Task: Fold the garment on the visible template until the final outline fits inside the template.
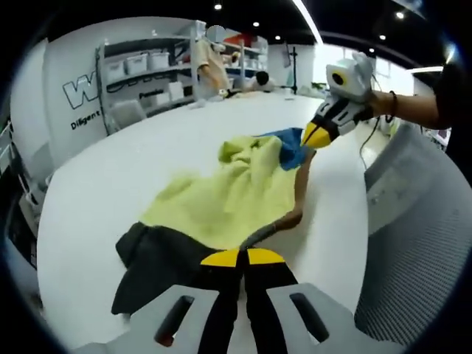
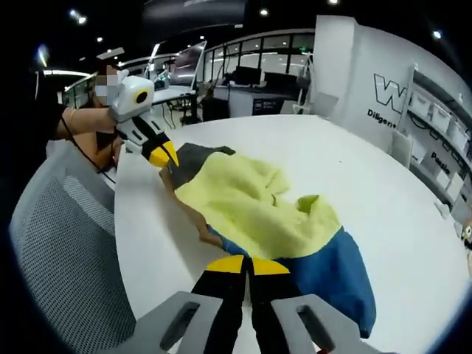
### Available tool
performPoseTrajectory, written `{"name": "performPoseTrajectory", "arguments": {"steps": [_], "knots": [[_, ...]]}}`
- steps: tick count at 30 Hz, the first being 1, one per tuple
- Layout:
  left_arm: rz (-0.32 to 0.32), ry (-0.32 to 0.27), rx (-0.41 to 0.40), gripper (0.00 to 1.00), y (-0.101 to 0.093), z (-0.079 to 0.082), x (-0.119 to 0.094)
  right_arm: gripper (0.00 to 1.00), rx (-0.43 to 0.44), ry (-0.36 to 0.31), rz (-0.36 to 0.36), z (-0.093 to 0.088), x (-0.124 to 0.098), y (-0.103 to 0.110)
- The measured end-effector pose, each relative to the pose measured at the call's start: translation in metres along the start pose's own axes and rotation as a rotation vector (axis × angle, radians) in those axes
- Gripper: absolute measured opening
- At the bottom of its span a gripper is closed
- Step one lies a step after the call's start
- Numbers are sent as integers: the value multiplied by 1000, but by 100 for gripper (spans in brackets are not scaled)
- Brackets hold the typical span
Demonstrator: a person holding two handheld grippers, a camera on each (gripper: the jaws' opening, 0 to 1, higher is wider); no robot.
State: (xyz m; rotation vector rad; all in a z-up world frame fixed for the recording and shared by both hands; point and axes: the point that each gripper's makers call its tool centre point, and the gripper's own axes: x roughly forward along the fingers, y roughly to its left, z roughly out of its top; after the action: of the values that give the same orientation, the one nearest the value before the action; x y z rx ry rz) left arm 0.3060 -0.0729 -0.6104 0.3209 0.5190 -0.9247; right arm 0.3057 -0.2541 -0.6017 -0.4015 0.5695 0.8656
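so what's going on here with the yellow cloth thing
A person is working a garment on a white table with two hand-held grippers. The garment has yellow, blue and dark grey parts and lies crumpled. The left gripper is shut on the dark grey end, and the right gripper is shut on the blue end. A brownish edge shows under the cloth near the table's side; what it belongs to cannot be told.

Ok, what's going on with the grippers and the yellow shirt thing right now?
Left gripper shut on garment's dark end. Right gripper shut on its blue end. Garment bunched on white table, not folded. Mesh chair beside table.
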Motion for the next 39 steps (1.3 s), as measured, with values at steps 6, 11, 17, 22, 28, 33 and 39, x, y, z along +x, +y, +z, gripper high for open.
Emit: {"name": "performPoseTrajectory", "arguments": {"steps": [6,11,17,22,28,33,39], "knots": [[27,-36,6,0,10,22,-9,0,-9,-30,-17,17,-6,-6],[101,-66,-5,0,34,43,-13,0,13,-75,-29,37,-9,-16],[160,-66,5,0,55,63,-12,0,-3,-112,-69,63,-11,-35],[188,-74,18,0,70,83,-11,0,-5,-139,-123,86,-14,-58],[230,-91,24,0,95,108,-6,0,-52,-150,-187,110,-12,-85],[254,-87,15,0,115,121,6,0,-39,-125,-225,125,0,-108],[292,-45,-58,0,142,121,24,0,-9,-104,-250,136,19,-134]]}}
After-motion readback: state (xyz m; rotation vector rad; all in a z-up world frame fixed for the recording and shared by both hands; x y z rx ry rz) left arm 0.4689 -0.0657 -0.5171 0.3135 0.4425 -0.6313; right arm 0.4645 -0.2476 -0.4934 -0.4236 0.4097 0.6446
